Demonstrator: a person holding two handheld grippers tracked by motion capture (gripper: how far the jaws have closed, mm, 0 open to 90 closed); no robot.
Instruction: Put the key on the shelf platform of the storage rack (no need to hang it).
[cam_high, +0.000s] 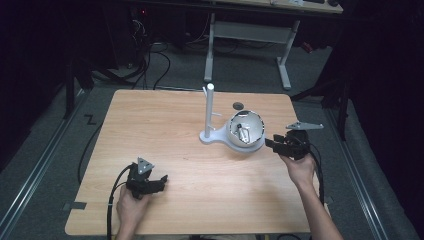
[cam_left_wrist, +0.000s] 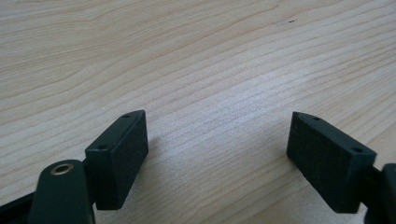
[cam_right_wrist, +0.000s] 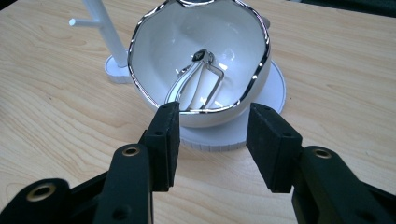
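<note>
holding my right gripper (cam_right_wrist: 212, 140) low over the table (cam_high: 190, 165), i have its jaws apart with nothing between them, just short of the bowl (cam_right_wrist: 201, 60), the tips straddling the near part of its wall without touching it as far as i can tell. in the high view that gripper (cam_high: 274, 143) sits at the right side of the table, pointing left at the bowl (cam_high: 246, 129), with my right hand (cam_high: 300, 167) behind it and the grey plate (cam_high: 304, 126) on top.

the bowl is white with a shiny silver wavy rim, and it stands on a round white base (cam_right_wrist: 275, 88). inside it lies a metal beater (cam_right_wrist: 198, 79), leaning against the near wall. from the far-left end of the base a white post (cam_high: 209, 107) rises upright, with a short peg sticking out of its side.

my left gripper (cam_left_wrist: 217, 149) has its jaws wide apart over bare wood, gripping nothing. in the high view it (cam_high: 160, 181) rests near the front-left part of the table, well apart from the bowl, held by my left hand (cam_high: 132, 205), its cable (cam_high: 111, 205) trailing off the near edge.
</note>
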